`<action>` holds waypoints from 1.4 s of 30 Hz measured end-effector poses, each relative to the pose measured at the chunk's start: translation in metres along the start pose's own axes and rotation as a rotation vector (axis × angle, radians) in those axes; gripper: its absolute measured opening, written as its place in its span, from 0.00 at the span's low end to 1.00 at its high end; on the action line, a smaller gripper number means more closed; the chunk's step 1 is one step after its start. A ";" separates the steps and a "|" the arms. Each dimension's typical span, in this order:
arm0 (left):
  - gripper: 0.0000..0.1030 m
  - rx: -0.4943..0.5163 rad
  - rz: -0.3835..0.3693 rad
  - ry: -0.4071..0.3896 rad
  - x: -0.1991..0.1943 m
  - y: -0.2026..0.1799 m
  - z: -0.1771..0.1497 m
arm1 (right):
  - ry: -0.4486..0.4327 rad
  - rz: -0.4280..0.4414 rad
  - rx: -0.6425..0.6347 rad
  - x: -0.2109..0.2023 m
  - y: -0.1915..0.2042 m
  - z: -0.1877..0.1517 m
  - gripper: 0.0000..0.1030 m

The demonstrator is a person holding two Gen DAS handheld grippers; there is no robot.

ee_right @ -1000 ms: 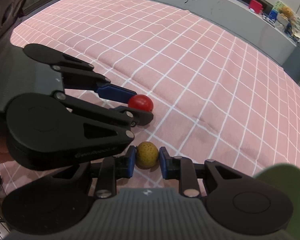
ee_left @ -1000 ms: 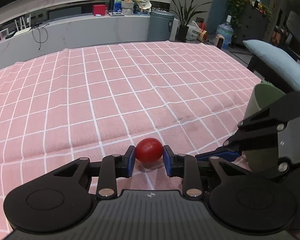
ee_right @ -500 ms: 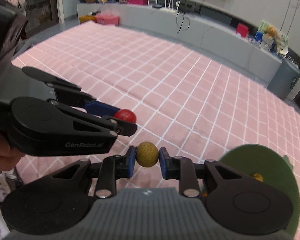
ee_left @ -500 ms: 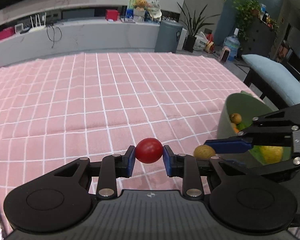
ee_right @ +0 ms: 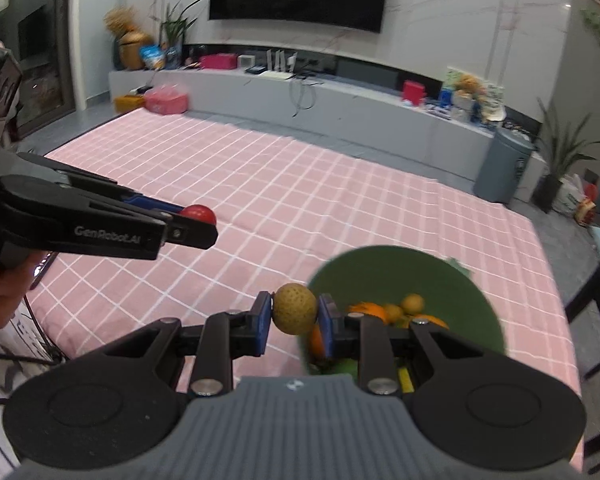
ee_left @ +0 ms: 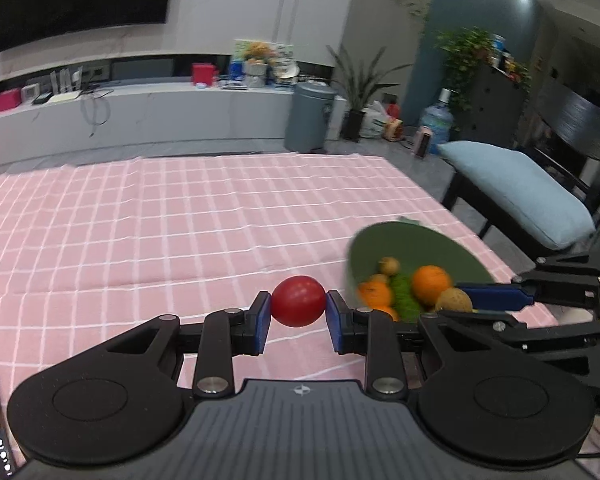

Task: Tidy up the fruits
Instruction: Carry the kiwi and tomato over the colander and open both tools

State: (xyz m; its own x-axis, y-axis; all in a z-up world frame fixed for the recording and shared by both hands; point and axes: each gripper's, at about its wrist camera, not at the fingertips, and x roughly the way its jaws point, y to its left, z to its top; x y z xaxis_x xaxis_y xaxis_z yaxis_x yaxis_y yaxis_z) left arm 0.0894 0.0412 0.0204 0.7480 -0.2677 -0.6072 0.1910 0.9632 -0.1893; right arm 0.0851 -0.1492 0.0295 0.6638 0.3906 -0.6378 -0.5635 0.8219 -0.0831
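While both grippers hold fruit aloft, the carry to the round dark-green bowl (ee_right: 480, 292) looks nearly done.

Left gripper (ee_left: 298, 312) is clamped on a smooth red tomato-like fruit (ee_left: 298, 306), held above the pink checked tablecloth (ee_left: 180, 220) just left of the bowl; right gripper (ee_right: 294, 316) pinches a speckled yellow-brown round fruit (ee_right: 295, 309) at the bowl's near-left rim, oranges (ee_right: 366, 310) already inside. Next, I judge, each should move over the opening, lower, then part its jaws.
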 end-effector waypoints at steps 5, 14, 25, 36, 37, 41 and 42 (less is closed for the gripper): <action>0.32 0.033 -0.067 0.022 0.013 -0.032 0.005 | -0.020 -0.036 0.055 -0.025 -0.025 -0.012 0.20; 0.32 0.078 -0.166 0.090 0.057 -0.061 0.016 | 0.022 -0.068 0.132 -0.027 -0.083 -0.028 0.20; 0.32 0.089 -0.173 0.211 0.101 -0.070 0.012 | 0.116 -0.041 0.091 0.008 -0.109 -0.031 0.20; 0.32 0.079 -0.137 0.225 0.137 -0.070 0.025 | 0.178 -0.081 -0.015 0.053 -0.119 -0.024 0.20; 0.32 0.081 -0.134 0.224 0.139 -0.071 0.025 | 0.183 -0.087 -0.032 0.056 -0.120 -0.023 0.20; 0.32 0.086 -0.132 0.228 0.147 -0.071 0.028 | 0.205 -0.098 -0.086 0.071 -0.122 -0.021 0.20; 0.32 0.087 -0.134 0.231 0.149 -0.071 0.029 | 0.213 -0.101 -0.094 0.075 -0.122 -0.021 0.20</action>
State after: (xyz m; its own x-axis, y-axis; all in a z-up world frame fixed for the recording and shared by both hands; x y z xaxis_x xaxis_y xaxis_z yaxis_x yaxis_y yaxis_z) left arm 0.2055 -0.0665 -0.0345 0.5497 -0.3816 -0.7431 0.3393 0.9149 -0.2189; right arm 0.1933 -0.2292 -0.0239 0.6057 0.2043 -0.7690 -0.5496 0.8063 -0.2186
